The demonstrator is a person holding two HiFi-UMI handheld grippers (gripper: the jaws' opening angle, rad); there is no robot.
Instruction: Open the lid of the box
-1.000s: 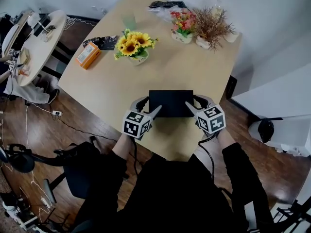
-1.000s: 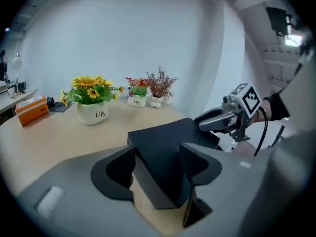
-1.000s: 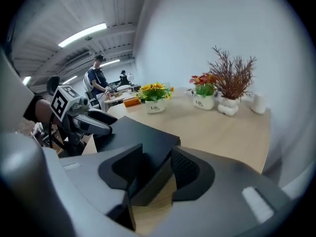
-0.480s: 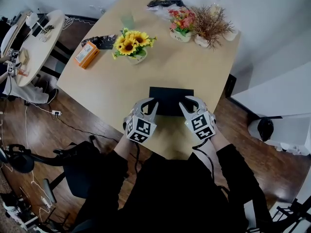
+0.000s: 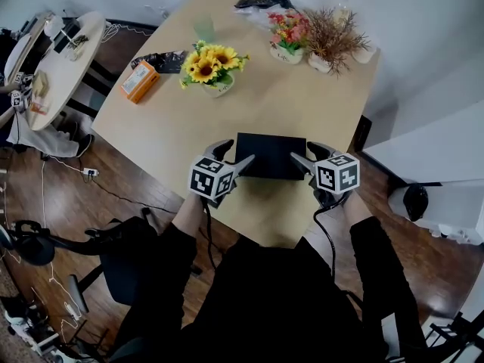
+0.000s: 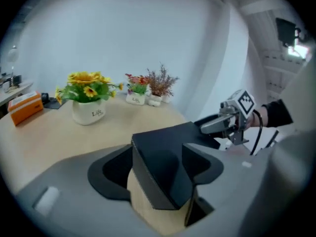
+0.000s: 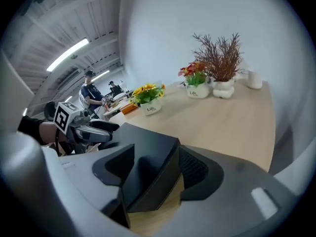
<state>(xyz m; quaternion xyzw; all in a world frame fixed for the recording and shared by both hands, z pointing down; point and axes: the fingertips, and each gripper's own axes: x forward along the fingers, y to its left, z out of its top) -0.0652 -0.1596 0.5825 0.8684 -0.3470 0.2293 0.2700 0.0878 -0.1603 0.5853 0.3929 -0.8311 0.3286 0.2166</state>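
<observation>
A flat black box (image 5: pixel 270 156) lies shut on the wooden table (image 5: pixel 302 104) near its front edge. My left gripper (image 5: pixel 233 156) is at the box's left end, and its jaws are opening with the box's corner (image 6: pixel 163 152) between them. My right gripper (image 5: pixel 305 155) is at the right end. Its jaws are opening too and straddle the other corner (image 7: pixel 143 152). I see no pad pressing on the box. Each gripper view shows the other gripper across the box: the right gripper (image 6: pixel 217 124) and the left gripper (image 7: pixel 94 130).
Behind the box stand a sunflower pot (image 5: pixel 209 68), an orange packet (image 5: pixel 138 82), a green glass (image 5: pixel 203 29), a pink flower pot (image 5: pixel 287 36) and a dried plant pot (image 5: pixel 329 40). A round side table (image 5: pixel 64 59) is at the far left. The table's front edge is close to my body.
Both grippers drew back from the box toward the person, then came forward again to its two ends. The box has stayed in place, lid down.
</observation>
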